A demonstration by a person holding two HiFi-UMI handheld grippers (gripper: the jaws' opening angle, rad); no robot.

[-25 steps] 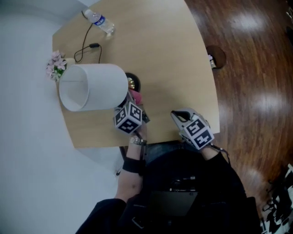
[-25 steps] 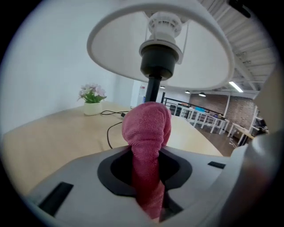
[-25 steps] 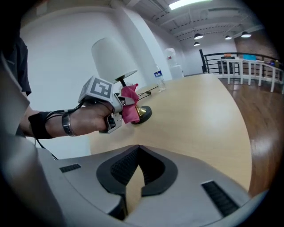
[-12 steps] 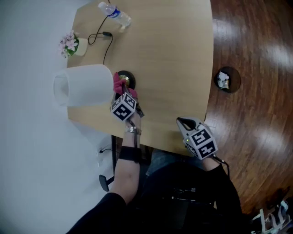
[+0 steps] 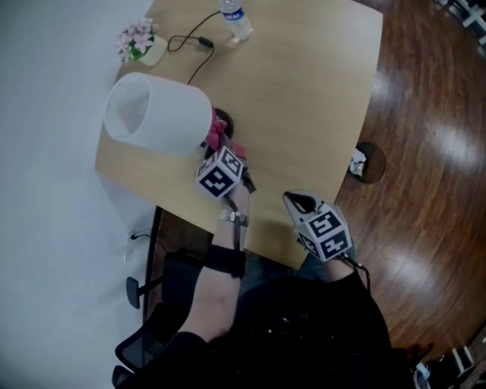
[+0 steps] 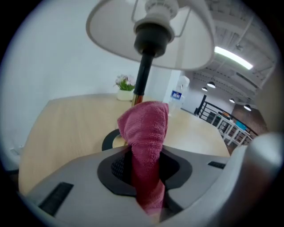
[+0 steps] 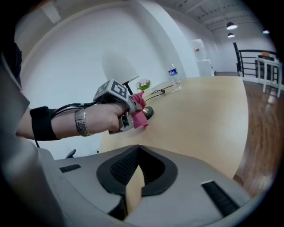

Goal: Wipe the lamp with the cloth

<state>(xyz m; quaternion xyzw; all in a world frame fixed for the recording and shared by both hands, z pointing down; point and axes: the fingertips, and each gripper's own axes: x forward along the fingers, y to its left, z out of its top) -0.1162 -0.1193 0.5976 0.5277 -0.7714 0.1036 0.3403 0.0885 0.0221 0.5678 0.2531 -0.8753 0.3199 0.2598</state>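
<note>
While the lamp (image 5: 156,114) stands upright near the left edge of the tabletop (image 5: 304,99), the left tool (image 6: 144,177) is pinching the pink cloth (image 6: 146,128), a fold of which rises from between the jaws toward the lamp. Location of the cloth: under the white shade (image 6: 106,31), at the foot of the dark stem (image 6: 143,77) and just above the round black base (image 6: 108,140). The left gripper view shows the top of the fold overlapping the lower end of the stem; contact there is probable but cannot be confirmed from any view. The right tool (image 7: 135,186) has its jaws pressed together with nothing between them. It hangs over the near edge of the tabletop, well apart from the lamp, and takes no part in the work at present. Assessment of progress: the cloth is in hand and has been brought to the lamp, so pick-up and approach are complete, and wiping appears to be under way at the lower stem. No dust, streak or mark is visible on any lamp surface, so how much has been wiped cannot be determined. On that basis the shade, the upper stem and the base should be treated as outstanding. Also noted at the far end of the tabletop, apart from the work: a water bottle (image 5: 235,19), a small pot of flowers (image 5: 138,42) and a black cord (image 5: 203,42).
</note>
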